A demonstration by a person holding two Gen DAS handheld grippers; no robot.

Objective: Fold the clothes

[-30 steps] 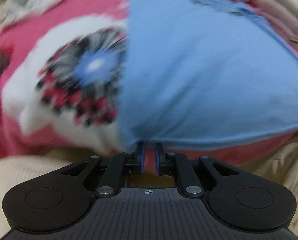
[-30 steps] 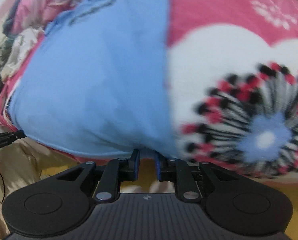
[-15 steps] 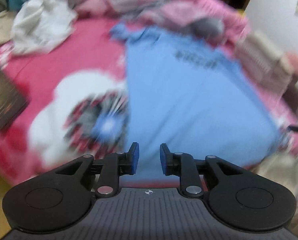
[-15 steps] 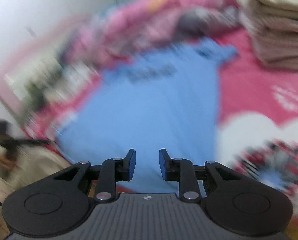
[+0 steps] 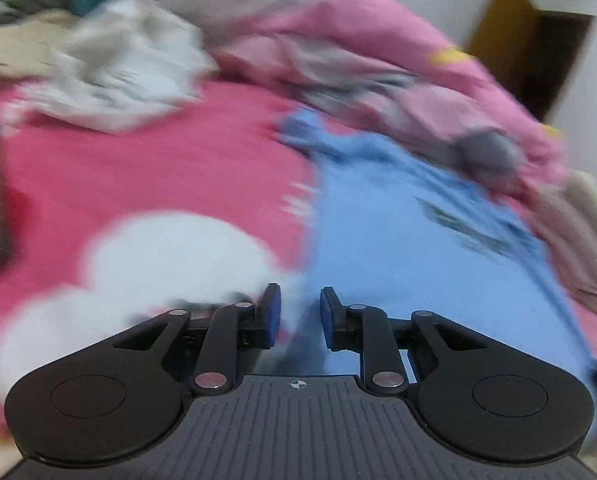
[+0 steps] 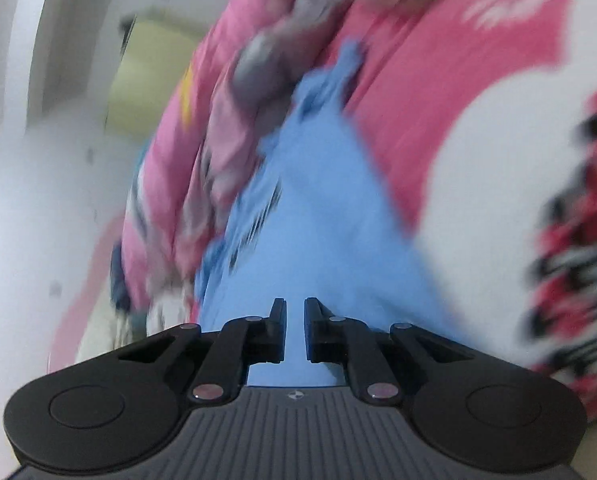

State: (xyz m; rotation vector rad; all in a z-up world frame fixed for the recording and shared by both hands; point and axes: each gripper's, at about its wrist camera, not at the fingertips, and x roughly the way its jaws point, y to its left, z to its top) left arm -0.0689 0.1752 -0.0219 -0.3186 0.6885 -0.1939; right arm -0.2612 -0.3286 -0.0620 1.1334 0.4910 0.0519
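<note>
While both views blur with motion, the pink bedspread (image 5: pixel 146 168) fills most of each. On it the blue shirt (image 5: pixel 398 248) lies flat, from the left view's 5 o'clock toward 1 o'clock, beside a crumpled pink quilt (image 5: pixel 338 40). The left gripper (image 5: pixel 299 316) has its jaws apart, empty. The right gripper (image 6: pixel 294 328) has just been closing, jaws narrowly apart, gripping nothing.

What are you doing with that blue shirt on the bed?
Someone is folding clothes with a pair of tongs in each hand. The blue shirt lies spread out on the pink bedcover. Right now neither pair holds it: the left tongs are open above its edge, and the right tongs, which have just been closing, show nothing between them. A crumpled white garment waits further back.
</note>
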